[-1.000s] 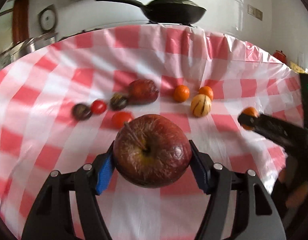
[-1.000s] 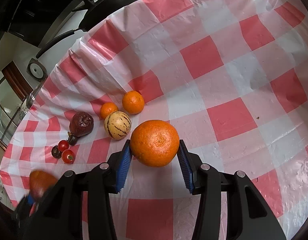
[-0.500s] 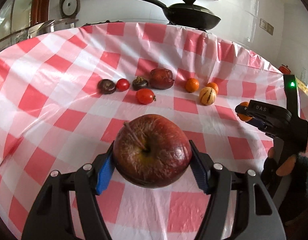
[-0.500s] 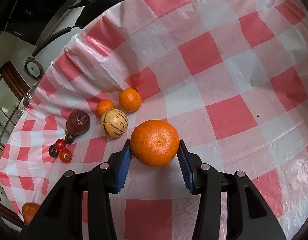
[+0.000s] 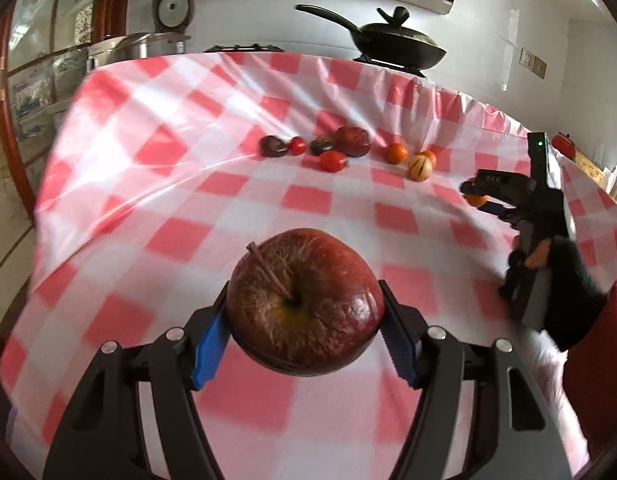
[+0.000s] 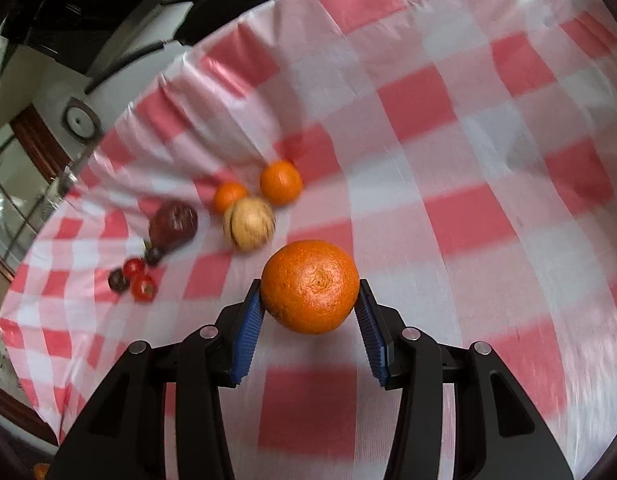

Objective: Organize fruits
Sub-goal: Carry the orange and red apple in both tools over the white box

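Observation:
My left gripper (image 5: 304, 314) is shut on a wrinkled red apple (image 5: 304, 300), held above the red-and-white checked tablecloth (image 5: 168, 184). In the right wrist view my right gripper (image 6: 310, 294) is shut on a large orange (image 6: 310, 286). That same right gripper (image 5: 474, 196) shows at the right of the left wrist view, carried by a dark-gloved hand (image 5: 568, 280). A row of fruit lies far back on the cloth: a dark red apple (image 5: 352, 141), tomatoes (image 5: 332, 161), two small oranges (image 5: 397, 153) and a striped yellow melon (image 5: 420, 167).
A black lidded pan (image 5: 396, 46) stands past the table's far edge, with a steel pot (image 5: 136, 48) to its left. The cloth hangs off the table's left edge (image 5: 56, 184). In the right wrist view the fruit row (image 6: 248, 222) sits left of the held orange.
My left gripper with the apple has drawn back from the fruit row, which now looks smaller and farther off. The right gripper has stayed nearly in place, still gripping the orange.

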Demonstrator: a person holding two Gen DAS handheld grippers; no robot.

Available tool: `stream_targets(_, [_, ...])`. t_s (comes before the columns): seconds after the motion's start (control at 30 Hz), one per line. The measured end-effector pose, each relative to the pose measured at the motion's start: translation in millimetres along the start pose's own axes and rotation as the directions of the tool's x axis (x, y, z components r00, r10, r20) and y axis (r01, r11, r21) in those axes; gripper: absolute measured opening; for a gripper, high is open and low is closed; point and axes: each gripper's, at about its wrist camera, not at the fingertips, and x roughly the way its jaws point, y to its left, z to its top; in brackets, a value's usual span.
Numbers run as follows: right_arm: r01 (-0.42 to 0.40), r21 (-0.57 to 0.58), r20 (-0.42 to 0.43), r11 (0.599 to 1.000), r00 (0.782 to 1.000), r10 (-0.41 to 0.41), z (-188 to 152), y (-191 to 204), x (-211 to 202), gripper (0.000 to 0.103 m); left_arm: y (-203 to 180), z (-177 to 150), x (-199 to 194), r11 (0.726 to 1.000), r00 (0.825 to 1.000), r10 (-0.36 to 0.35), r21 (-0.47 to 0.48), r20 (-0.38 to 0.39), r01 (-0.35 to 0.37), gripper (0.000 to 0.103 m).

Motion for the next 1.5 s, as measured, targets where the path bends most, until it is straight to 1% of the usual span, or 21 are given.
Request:
stream_targets(0.07, [-0.032,0.005,-0.008,0.999,0.999,0.032,-15,8,-12,0.046,17,-11,-12,1.000,1.000,0.021,-0.017,-0.005,-0.021,0.068])
stream_targets(0.1, [-0.035,-0.005,-0.013,0.999,0.999,0.035,-21,13,-17,0.046,27,-18,-17,0.999,0.999,0.033,-0.032,-0.012,-0.034,0.068])
stream_targets(0.17, [-0.073,-0.036,-0.025,0.997,0.997,0.072,-39,32,-33,0.046,42,-27,-25,0.997,0.998,0.052,-0.057,-0.025,-0.053,0.068])
stream_targets(0.23, [-0.092,-0.078,-0.035,0.993,0.995,0.090,-53,50,-46,0.046,55,-35,-31,0.994,0.997,0.069,-0.077,-0.033,-0.072,0.068])
stream_targets(0.3, [-0.115,-0.130,-0.052,0.985,0.993,0.109,-71,71,-60,0.046,67,-43,-38,0.991,0.995,0.088,-0.098,-0.036,-0.091,0.068])
stream_targets(0.43, [-0.152,-0.197,-0.096,0.969,0.986,0.135,-105,102,-79,0.046,90,-62,-53,0.983,0.991,0.123,-0.134,-0.045,-0.128,0.068])
stream_targets(0.57, [-0.202,-0.241,-0.141,0.949,0.975,0.172,-138,124,-94,0.046,108,-75,-67,0.976,0.989,0.141,-0.163,-0.041,-0.146,0.068])
stream_targets(0.8, [-0.271,-0.364,-0.189,0.891,0.958,0.215,-185,166,-122,0.046,131,-93,-92,0.968,0.987,0.158,-0.195,-0.022,-0.159,0.068])
stream_targets(1.03, [-0.330,-0.483,-0.238,0.811,0.941,0.241,-229,205,-143,0.046,151,-113,-111,0.957,0.984,0.175,-0.231,-0.017,-0.174,0.068])
stream_targets(1.3, [-0.375,-0.546,-0.285,0.749,0.924,0.255,-260,233,-153,0.046,176,-131,-133,0.937,0.979,0.203,-0.291,-0.002,-0.195,0.068])
stream_targets(1.5, [-0.427,-0.608,-0.338,0.669,0.902,0.268,-293,257,-161,0.046,193,-147,-142,0.922,0.977,0.215,-0.329,-0.008,-0.206,0.068])
